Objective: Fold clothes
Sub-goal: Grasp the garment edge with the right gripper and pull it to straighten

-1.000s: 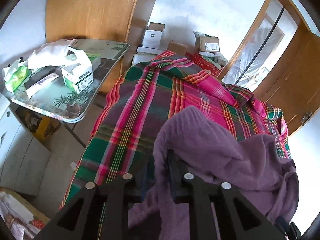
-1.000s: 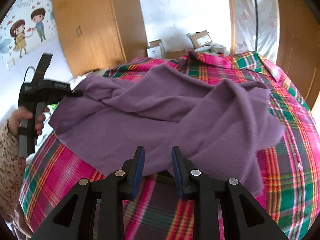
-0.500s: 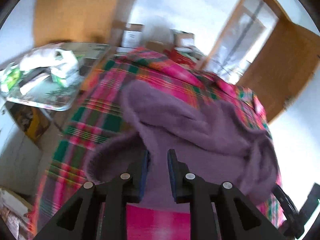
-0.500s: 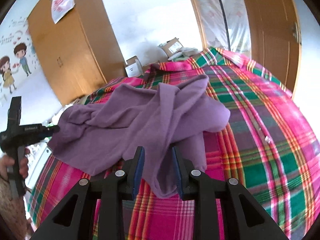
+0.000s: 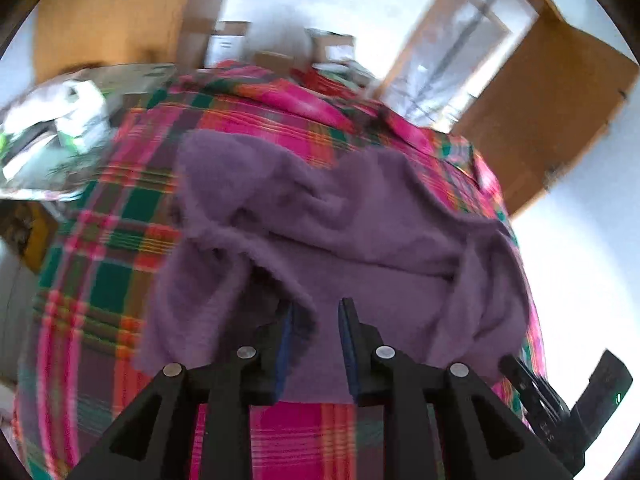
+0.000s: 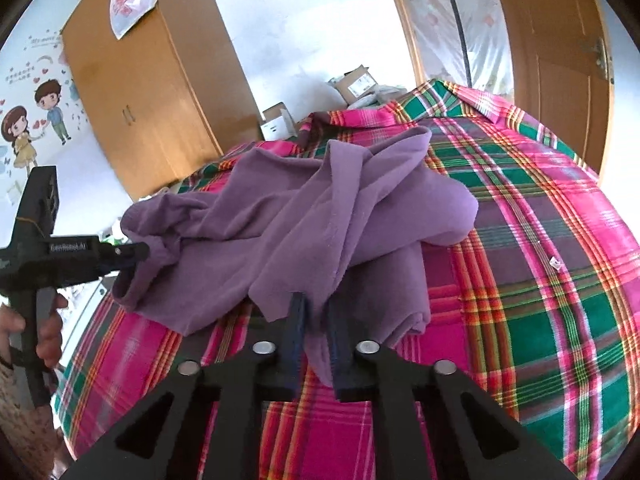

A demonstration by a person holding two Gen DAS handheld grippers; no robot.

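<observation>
On the plaid bedspread (image 6: 540,264), spread over the bed, lies a crumpled purple garment (image 6: 320,216), bunched in loose folds with one rounded lump toward the far side. At the near edge of the garment, right claw (image 6: 317,316) clamped narrow on a hanging flap of purple cloth, fabric pinched between the two blue-padded fingers (image 6: 297,320). At the garment's left edge, left claw (image 6: 136,254) seen side-on from the right wrist view, tips touching a rolled hem, grip handle held in a hand (image 6: 48,332). From the left wrist view, left claw (image 5: 316,320) with a modest gap between its fingers (image 5: 286,328), a fold of purple cloth (image 5: 360,232) draped against the left one; hard to tell whether actually gripped, picture blurred. Beyond the bed, a wooden wardrobe (image 6: 148,92), cardboard boxes (image 6: 356,82) and a wooden door (image 6: 560,40). Left of the bed, a cluttered counter (image 5: 60,128), blurred.
</observation>
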